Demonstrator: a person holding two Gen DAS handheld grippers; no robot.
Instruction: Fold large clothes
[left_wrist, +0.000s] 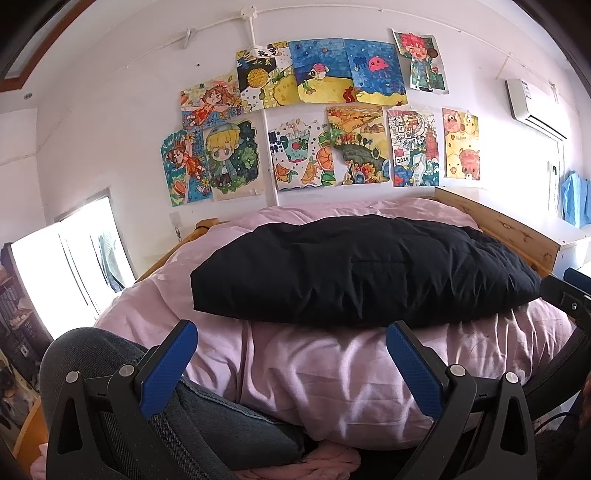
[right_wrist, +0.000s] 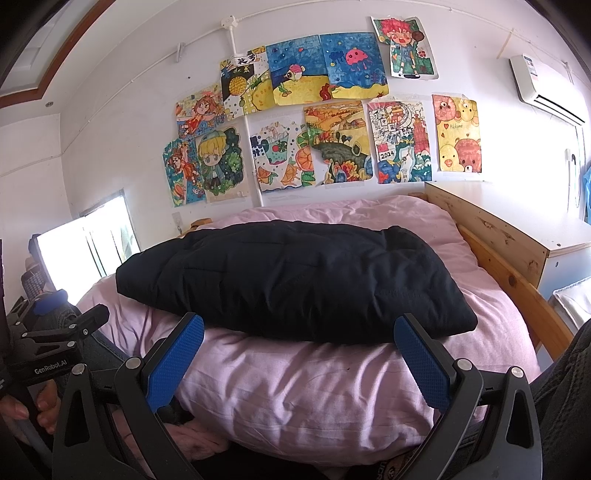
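A black padded garment (left_wrist: 354, 269) lies folded into a thick oblong bundle on the pink quilt (left_wrist: 332, 369) of a bed. It also shows in the right wrist view (right_wrist: 295, 280). My left gripper (left_wrist: 291, 332) is open and empty, held back from the near edge of the bundle, above the quilt. My right gripper (right_wrist: 299, 328) is open and empty too, just short of the bundle's near edge. The left gripper's body (right_wrist: 55, 332) shows at the left of the right wrist view. The right gripper's body (left_wrist: 569, 295) shows at the right edge of the left wrist view.
A wooden bed frame (right_wrist: 491, 236) runs along the right side with a white cabinet (right_wrist: 565, 236) beyond it. Children's drawings (left_wrist: 321, 118) cover the wall behind. A bright window (left_wrist: 70, 266) is at the left. A person's knee in grey jeans (left_wrist: 110, 354) is at lower left.
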